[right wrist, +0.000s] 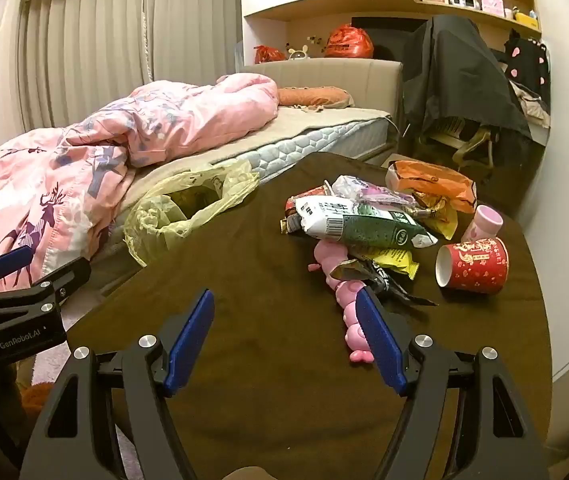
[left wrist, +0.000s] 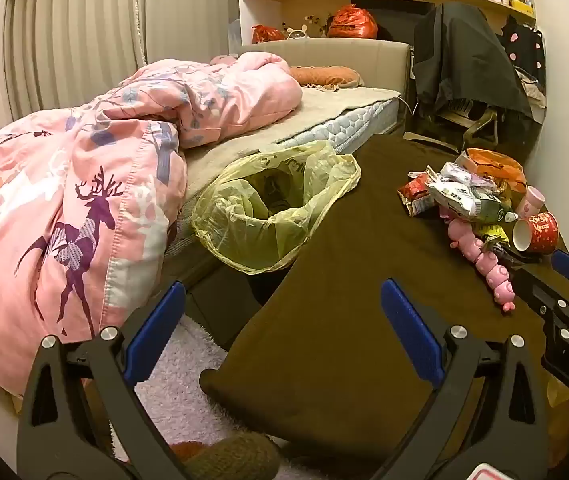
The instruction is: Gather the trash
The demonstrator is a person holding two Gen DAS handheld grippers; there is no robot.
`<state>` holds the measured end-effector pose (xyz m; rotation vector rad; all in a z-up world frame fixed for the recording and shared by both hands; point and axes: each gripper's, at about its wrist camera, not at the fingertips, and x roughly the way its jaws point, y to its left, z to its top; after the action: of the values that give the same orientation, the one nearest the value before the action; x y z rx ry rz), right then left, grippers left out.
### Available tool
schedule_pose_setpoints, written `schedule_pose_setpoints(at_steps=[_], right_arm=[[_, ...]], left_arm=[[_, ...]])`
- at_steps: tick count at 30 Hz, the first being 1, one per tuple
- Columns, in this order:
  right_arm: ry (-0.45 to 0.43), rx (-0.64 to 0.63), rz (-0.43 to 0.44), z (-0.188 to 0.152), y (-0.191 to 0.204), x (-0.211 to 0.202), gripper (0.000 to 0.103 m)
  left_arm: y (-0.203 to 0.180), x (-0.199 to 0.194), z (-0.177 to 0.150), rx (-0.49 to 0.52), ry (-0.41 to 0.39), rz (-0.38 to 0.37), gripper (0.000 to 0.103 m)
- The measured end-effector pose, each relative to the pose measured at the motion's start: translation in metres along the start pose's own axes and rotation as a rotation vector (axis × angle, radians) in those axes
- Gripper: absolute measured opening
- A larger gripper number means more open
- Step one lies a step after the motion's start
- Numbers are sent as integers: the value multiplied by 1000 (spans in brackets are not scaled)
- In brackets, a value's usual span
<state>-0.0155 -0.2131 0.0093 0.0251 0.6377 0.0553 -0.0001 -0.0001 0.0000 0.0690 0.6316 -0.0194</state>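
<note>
A pile of trash lies on the brown cloth-covered table [right wrist: 244, 280]: a green and white snack bag [right wrist: 360, 226], an orange bag [right wrist: 432, 184], a yellow wrapper [right wrist: 394, 260], a black wrapper [right wrist: 384, 284] and a tipped red paper cup [right wrist: 472, 266]. An open yellow plastic bag [left wrist: 272, 204] hangs at the table's left edge by the bed; it also shows in the right wrist view [right wrist: 180, 212]. My left gripper [left wrist: 280, 328] is open and empty over the table's near left corner. My right gripper [right wrist: 284, 340] is open and empty, just short of the pile.
A pink toy caterpillar [right wrist: 348, 312] lies under the wrappers beside my right gripper's right finger. A small pink cup [right wrist: 484, 224] stands behind the red cup. A bed with a pink quilt [left wrist: 84, 200] is at the left. A chair draped in black [left wrist: 464, 60] stands behind.
</note>
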Motion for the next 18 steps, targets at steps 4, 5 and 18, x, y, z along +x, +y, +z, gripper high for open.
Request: schedule_pose_setpoints(at_steps=[4,5,18], right_arm=[[-3,-6,-4,2,-2,-1,69],[-4,-7,-4,-2,0,1,69],[-10,-14,0,-2,2,-1,69]], left_arm=[[0,0,0,1,8,1,93],[0,-1,0,2,7,1,93],[1,-1,-1,7,7,3,93]])
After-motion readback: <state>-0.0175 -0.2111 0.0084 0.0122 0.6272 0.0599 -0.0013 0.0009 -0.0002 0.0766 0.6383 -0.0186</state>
